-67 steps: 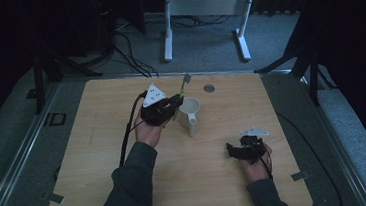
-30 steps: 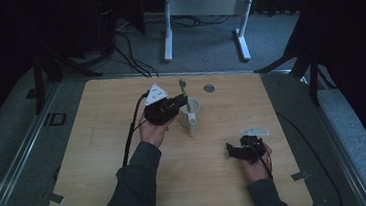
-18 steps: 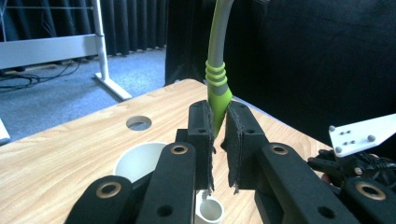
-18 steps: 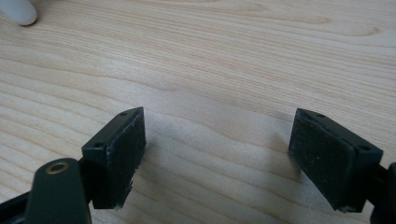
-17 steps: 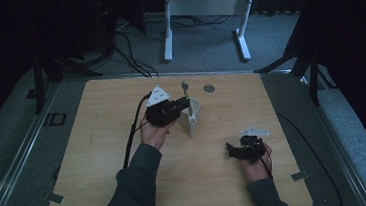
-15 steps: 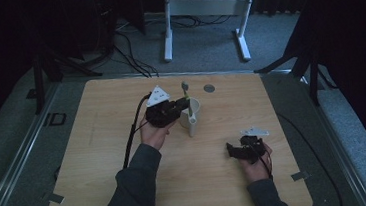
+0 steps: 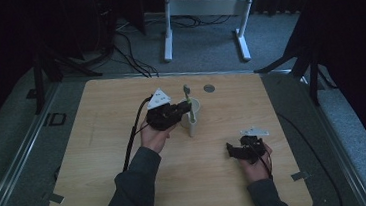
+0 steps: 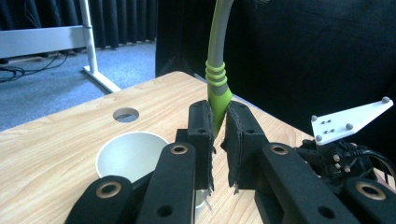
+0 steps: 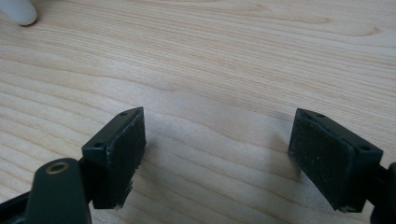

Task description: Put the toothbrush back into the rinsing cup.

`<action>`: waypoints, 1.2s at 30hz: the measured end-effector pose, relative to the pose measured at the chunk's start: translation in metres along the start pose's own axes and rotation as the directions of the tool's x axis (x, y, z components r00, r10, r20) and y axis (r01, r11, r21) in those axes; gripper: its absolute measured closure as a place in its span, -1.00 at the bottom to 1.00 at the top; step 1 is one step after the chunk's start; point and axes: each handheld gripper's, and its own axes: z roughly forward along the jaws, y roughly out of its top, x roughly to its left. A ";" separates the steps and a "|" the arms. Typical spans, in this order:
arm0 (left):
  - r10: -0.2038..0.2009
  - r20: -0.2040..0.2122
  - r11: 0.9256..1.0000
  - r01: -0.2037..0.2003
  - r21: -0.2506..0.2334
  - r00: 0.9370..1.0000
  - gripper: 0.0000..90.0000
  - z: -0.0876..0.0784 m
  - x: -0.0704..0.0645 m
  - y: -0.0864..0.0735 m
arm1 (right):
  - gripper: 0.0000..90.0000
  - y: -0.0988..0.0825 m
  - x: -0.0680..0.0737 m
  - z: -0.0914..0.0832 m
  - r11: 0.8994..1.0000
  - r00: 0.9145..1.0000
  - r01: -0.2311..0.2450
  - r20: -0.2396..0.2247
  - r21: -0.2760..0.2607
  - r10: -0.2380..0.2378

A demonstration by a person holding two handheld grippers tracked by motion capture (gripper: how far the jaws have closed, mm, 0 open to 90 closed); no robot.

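One relation decides the coming move: the toothbrush (image 8: 215, 70) stands nearly upright, its long axis running from the pinch point up, while the mouth of the white cup (image 7: 190, 116) lies just below and beside it. In the left gripper view the left gripper (image 8: 217, 135) has its jaws clamped on the lower, thicker green part of the handle, the pads pressed to either side of it, and the grey neck curves up and away out of the top of the frame. The cup's open mouth (image 8: 131, 155) sits to the left of the jaws in that view, close under the gripper's body. In the high view the same gripper (image 7: 176, 111) is at the cup's left, near the middle of the wooden table (image 7: 103, 190), with the brush head rising above the rim; whether the handle's lower end is already inside the cup is hard to tell from here, though it looks so.

The right gripper (image 7: 240, 150) rests on the table well apart, nearer the person and to the right, its jaws spread wide over bare wood with nothing between them. The left hand is therefore far the nearer, and I judge that the brush needs only a short move along its own axis into the cup.
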 end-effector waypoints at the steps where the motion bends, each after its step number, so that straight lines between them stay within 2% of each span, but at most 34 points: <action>1: -0.002 0.002 1.000 0.002 0.003 1.000 0.80 0.000 0.000 -0.001 | -0.59 0.000 0.000 0.000 1.000 1.000 0.000 0.000 0.000 0.000; 20: -0.032 -0.007 0.998 0.032 0.055 0.999 0.80 0.012 0.006 -0.016 | -0.59 0.000 0.000 0.000 1.000 1.000 0.000 0.000 0.000 0.000; 31: -0.047 -0.010 0.997 0.048 0.068 0.999 0.80 0.019 0.008 -0.020 | -0.59 0.000 0.000 0.000 1.000 1.000 0.002 -0.001 -0.001 -0.002; 36: -0.063 -0.005 0.994 0.063 0.087 0.998 0.79 0.022 0.013 -0.023 | -0.59 0.000 0.000 0.000 1.000 1.000 0.002 -0.001 0.000 -0.002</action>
